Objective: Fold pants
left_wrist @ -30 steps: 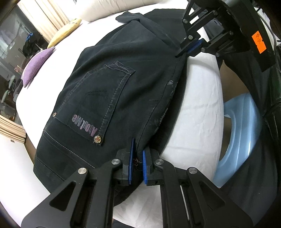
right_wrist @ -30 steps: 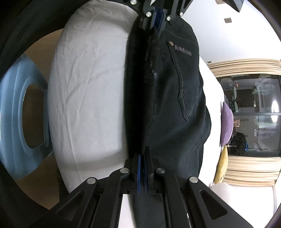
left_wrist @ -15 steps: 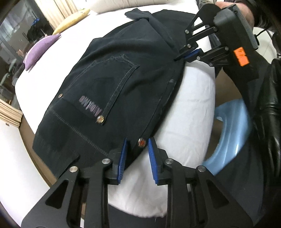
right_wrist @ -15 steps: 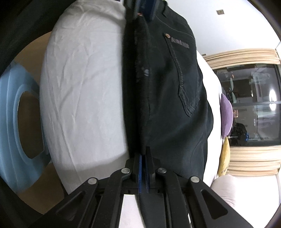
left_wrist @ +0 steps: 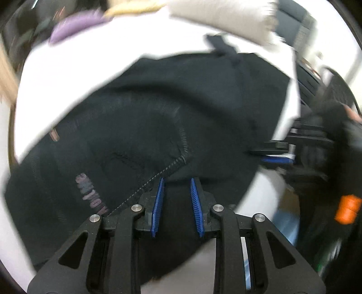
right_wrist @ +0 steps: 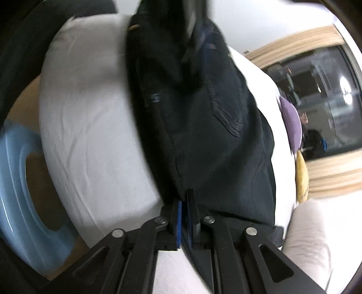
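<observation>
Dark navy pants (left_wrist: 158, 117) lie folded lengthwise on the white bed (left_wrist: 67, 67), back pocket and logo patch up. My left gripper (left_wrist: 176, 192) is open, its blue pads apart, low over the pants near the pocket corner, with dark cloth showing between the jaws. My right gripper (right_wrist: 185, 217) is shut on the edge of the pants (right_wrist: 215, 135) near the bed's edge. It also shows in the left wrist view (left_wrist: 278, 156) at the right, still pinching the cloth. Both views are motion-blurred.
A light blue plastic stool (right_wrist: 20, 199) stands on the wooden floor beside the bed. A purple cushion (right_wrist: 290, 122) and a yellow one (right_wrist: 302, 178) lie at the far side of the bed, by a dark window. A white pillow (left_wrist: 221, 18) lies behind the pants.
My left gripper let go of the waistband, opened wide, and moved forward over the pants toward the pocket. My right gripper stayed shut on the pants edge and shifted a little.
</observation>
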The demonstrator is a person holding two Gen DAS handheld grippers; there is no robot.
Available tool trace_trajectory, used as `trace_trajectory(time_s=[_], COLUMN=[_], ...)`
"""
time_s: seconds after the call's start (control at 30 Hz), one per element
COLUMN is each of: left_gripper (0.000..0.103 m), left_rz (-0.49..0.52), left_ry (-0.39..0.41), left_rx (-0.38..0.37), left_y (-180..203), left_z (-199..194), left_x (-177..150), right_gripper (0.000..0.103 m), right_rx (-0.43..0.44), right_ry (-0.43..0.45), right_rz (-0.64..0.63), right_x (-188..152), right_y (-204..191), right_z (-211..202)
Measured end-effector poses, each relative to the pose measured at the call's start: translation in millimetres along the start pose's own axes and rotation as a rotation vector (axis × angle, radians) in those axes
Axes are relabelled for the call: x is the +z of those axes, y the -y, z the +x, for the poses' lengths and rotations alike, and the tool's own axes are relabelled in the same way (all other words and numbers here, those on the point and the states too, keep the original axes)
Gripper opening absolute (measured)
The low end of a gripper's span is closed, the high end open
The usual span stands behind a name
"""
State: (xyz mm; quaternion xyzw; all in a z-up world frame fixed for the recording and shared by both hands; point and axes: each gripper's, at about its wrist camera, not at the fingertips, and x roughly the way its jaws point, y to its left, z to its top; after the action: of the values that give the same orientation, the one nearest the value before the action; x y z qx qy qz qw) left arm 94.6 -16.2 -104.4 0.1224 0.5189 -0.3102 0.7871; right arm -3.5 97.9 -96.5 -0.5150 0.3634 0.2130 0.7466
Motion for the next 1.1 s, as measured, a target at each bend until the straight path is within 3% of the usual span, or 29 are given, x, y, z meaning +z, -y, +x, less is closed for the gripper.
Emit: trace_trajectory(time_s=[0.03,0.17,0.2,0.27,0.4,0.47,0.57,0.67,0.8,1.1], left_gripper=[0.023,0.023,0.023,0.023,0.023,0.023,0.023,0.023,0.023,0.023], left_rz=[-0.042,-0.098,-0.102,-0.125,-0.17,-0.186,-0.211,-0.224,-0.244,-0.282], left_ry=[0.007,0.012,0.009,0.0,-0.009,-0.005,-0.001,-0.003,-0.02,-0.019], left_rx=[-0.019,-0.03,-0.026,-0.027,-0.03,-0.028,-0.034,-0.037,-0.046,-0.06], left_y=[-6,-11,-11,-14,-20,-22,-26,-32,-39,-48], left_z=[8,12,14,18,22,23,22,20,22,25], left_x=[0,1,3,4,5,4,3,-3,-1,-1], right_gripper=[0.015,0.077,0.083,0.083,0.061,0.056,0.054,0.054,0.054,0.05], right_rx=[0.004,0.052,0.103,0.177,0.307,0.347,0.424,0.489,0.515,0.548], right_ry=[0.003,0.069,0.115,0.178,0.233,0.29,0.363,0.394,0.385,0.205], right_rz=[0.027,0.268,0.379,0.611,1.203,1.476,1.796,1.961,2.076,2.144], right_x=[-1,-19,-30,-56,-148,-200,-271,-306,-328,-328], right_y=[3,40,58,96,193,230,273,296,316,327], right_z=[-1,-17,-25,-32,-8,8,44,78,117,178])
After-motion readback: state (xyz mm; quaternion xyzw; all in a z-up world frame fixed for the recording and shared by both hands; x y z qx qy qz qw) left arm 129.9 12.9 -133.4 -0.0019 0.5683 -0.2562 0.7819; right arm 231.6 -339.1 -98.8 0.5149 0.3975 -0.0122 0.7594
